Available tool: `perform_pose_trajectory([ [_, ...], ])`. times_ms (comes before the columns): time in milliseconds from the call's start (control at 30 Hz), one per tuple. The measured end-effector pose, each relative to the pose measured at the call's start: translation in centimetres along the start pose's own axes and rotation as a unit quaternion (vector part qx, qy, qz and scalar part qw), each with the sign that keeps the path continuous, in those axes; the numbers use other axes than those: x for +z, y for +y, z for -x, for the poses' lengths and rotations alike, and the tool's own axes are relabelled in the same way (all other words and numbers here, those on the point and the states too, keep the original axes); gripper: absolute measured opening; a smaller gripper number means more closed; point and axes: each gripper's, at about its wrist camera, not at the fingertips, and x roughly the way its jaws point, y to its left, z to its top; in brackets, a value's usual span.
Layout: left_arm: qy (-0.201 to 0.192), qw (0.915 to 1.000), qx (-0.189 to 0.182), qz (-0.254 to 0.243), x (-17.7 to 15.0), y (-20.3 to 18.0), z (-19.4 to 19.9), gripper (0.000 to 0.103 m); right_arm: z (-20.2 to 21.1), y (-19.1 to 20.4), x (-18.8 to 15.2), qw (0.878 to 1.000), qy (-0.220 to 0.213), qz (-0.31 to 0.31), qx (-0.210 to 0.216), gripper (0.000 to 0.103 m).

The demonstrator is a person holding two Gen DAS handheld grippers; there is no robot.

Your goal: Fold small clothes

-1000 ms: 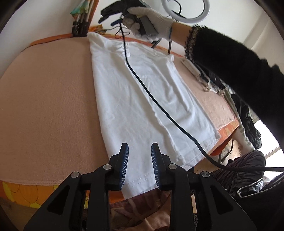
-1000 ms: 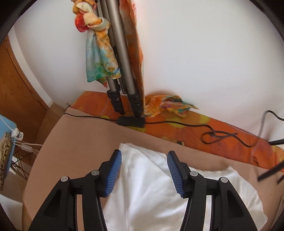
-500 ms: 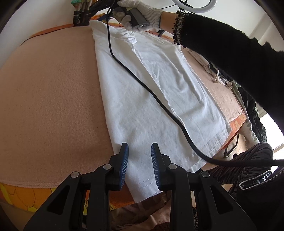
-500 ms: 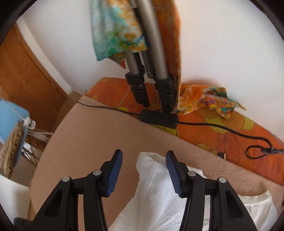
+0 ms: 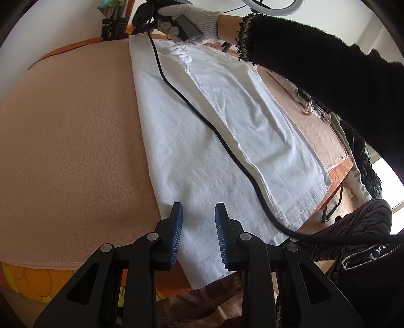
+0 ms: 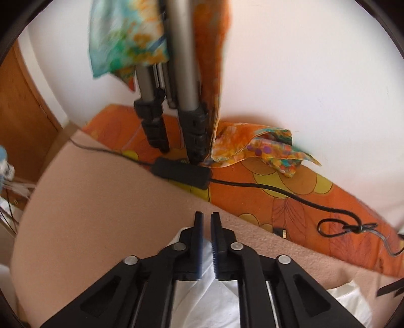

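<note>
A white shirt, folded lengthwise, lies on the peach blanket. My left gripper hovers open over the shirt's near hem corner, with cloth showing below the gap. At the far end a gloved hand holds my right gripper down on the shirt's top corner. In the right wrist view the right gripper has its jaws closing, almost together, with white cloth pinched low between the pads. Its black cable trails across the shirt.
Tripod legs, a black adapter box and a colourful scarf stand on the orange floral cover by the wall. A black-sleeved arm spans the right side. A beige garment lies beyond the shirt.
The right gripper came down onto the shirt's far corner and its jaws went from wide apart to nearly together. The left gripper stayed at the near hem with the same gap.
</note>
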Motion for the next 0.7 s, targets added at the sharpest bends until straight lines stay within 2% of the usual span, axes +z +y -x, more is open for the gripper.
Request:
perform_pose_trajectory([
  [33,0.001,1.0,0.001,-0.003,-0.1,-0.1,0.0,0.024,0.5,-0.4,0.0,1.0,-0.01,-0.013,0.003,0.052],
  [267,0.007,0.9999,-0.005,-0.006,-0.7,-0.4,0.4,0.024,6.4,-2.7,-1.2,0.996,-0.063,-0.062,0.006,0.051],
  [367,0.009,0.9998,-0.007,-0.016,-1.4,-0.8,0.8,0.024,9.7,-3.8,-2.7,0.994,-0.077,-0.073,-0.003,0.051],
  [433,0.013,0.9993,-0.027,-0.021,-2.2,-1.2,1.2,0.024,12.4,-4.6,-4.1,0.993,-0.085,-0.083,-0.004,0.051],
  [500,0.012,0.9987,-0.026,-0.042,-3.1,-1.9,1.7,0.024,15.0,-5.0,-5.8,0.992,-0.094,-0.087,-0.01,0.052],
  [600,-0.01,0.9973,-0.016,-0.071,-4.2,-2.5,3.0,0.024,18.9,-5.3,-8.7,0.991,-0.104,-0.083,-0.018,0.053],
  [700,-0.053,0.9966,-0.003,-0.064,-4.5,-2.4,4.5,0.024,23.0,-6.3,-11.9,0.989,-0.116,-0.083,-0.036,0.06],
])
